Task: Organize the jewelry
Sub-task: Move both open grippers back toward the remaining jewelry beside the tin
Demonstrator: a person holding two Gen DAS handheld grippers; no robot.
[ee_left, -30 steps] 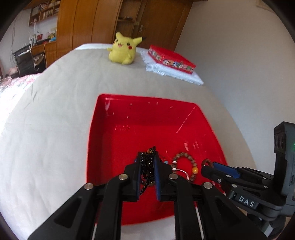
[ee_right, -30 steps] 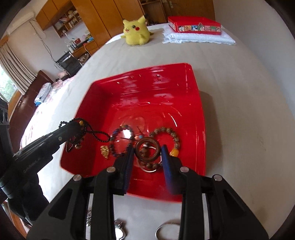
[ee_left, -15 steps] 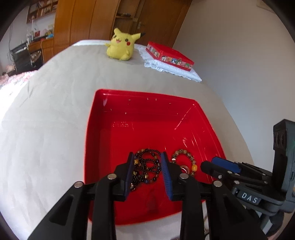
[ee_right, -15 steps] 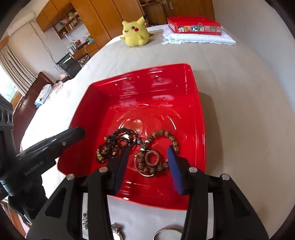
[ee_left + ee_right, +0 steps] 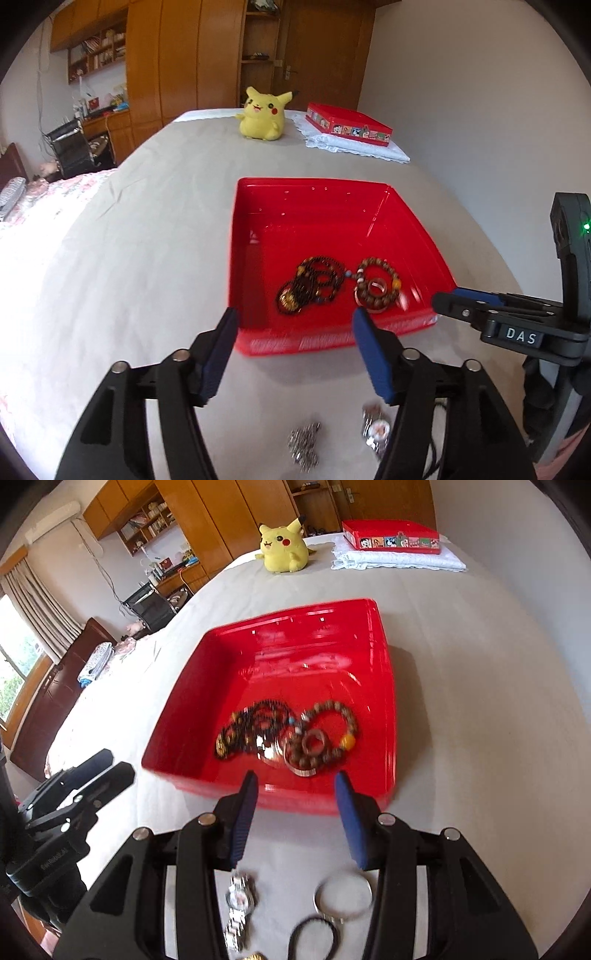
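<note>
A red tray (image 5: 306,199) (image 5: 295,616) lies on the bed. In it lie a dark bead necklace (image 5: 308,286) (image 5: 251,731) and a brown bead bracelet with a wooden ring (image 5: 376,288) (image 5: 325,742). My left gripper (image 5: 293,332) is open and empty, just short of the tray's near rim. My right gripper (image 5: 295,794) is open and empty, also at the near rim. On the sheet under the grippers lie a silver chain (image 5: 304,445), a watch (image 5: 375,432) (image 5: 240,901), a silver bangle (image 5: 343,895) and a black band (image 5: 314,934).
A yellow plush toy (image 5: 262,118) (image 5: 284,550) and a red tin on a white folded cloth (image 5: 349,125) (image 5: 391,539) stand at the bed's far end. A wall runs along the right side. Wooden wardrobes and a desk stand beyond on the left.
The left gripper let go of the dark necklace into the tray and the right let go of the wooden ring. Both opened wide and drew back off the tray.
</note>
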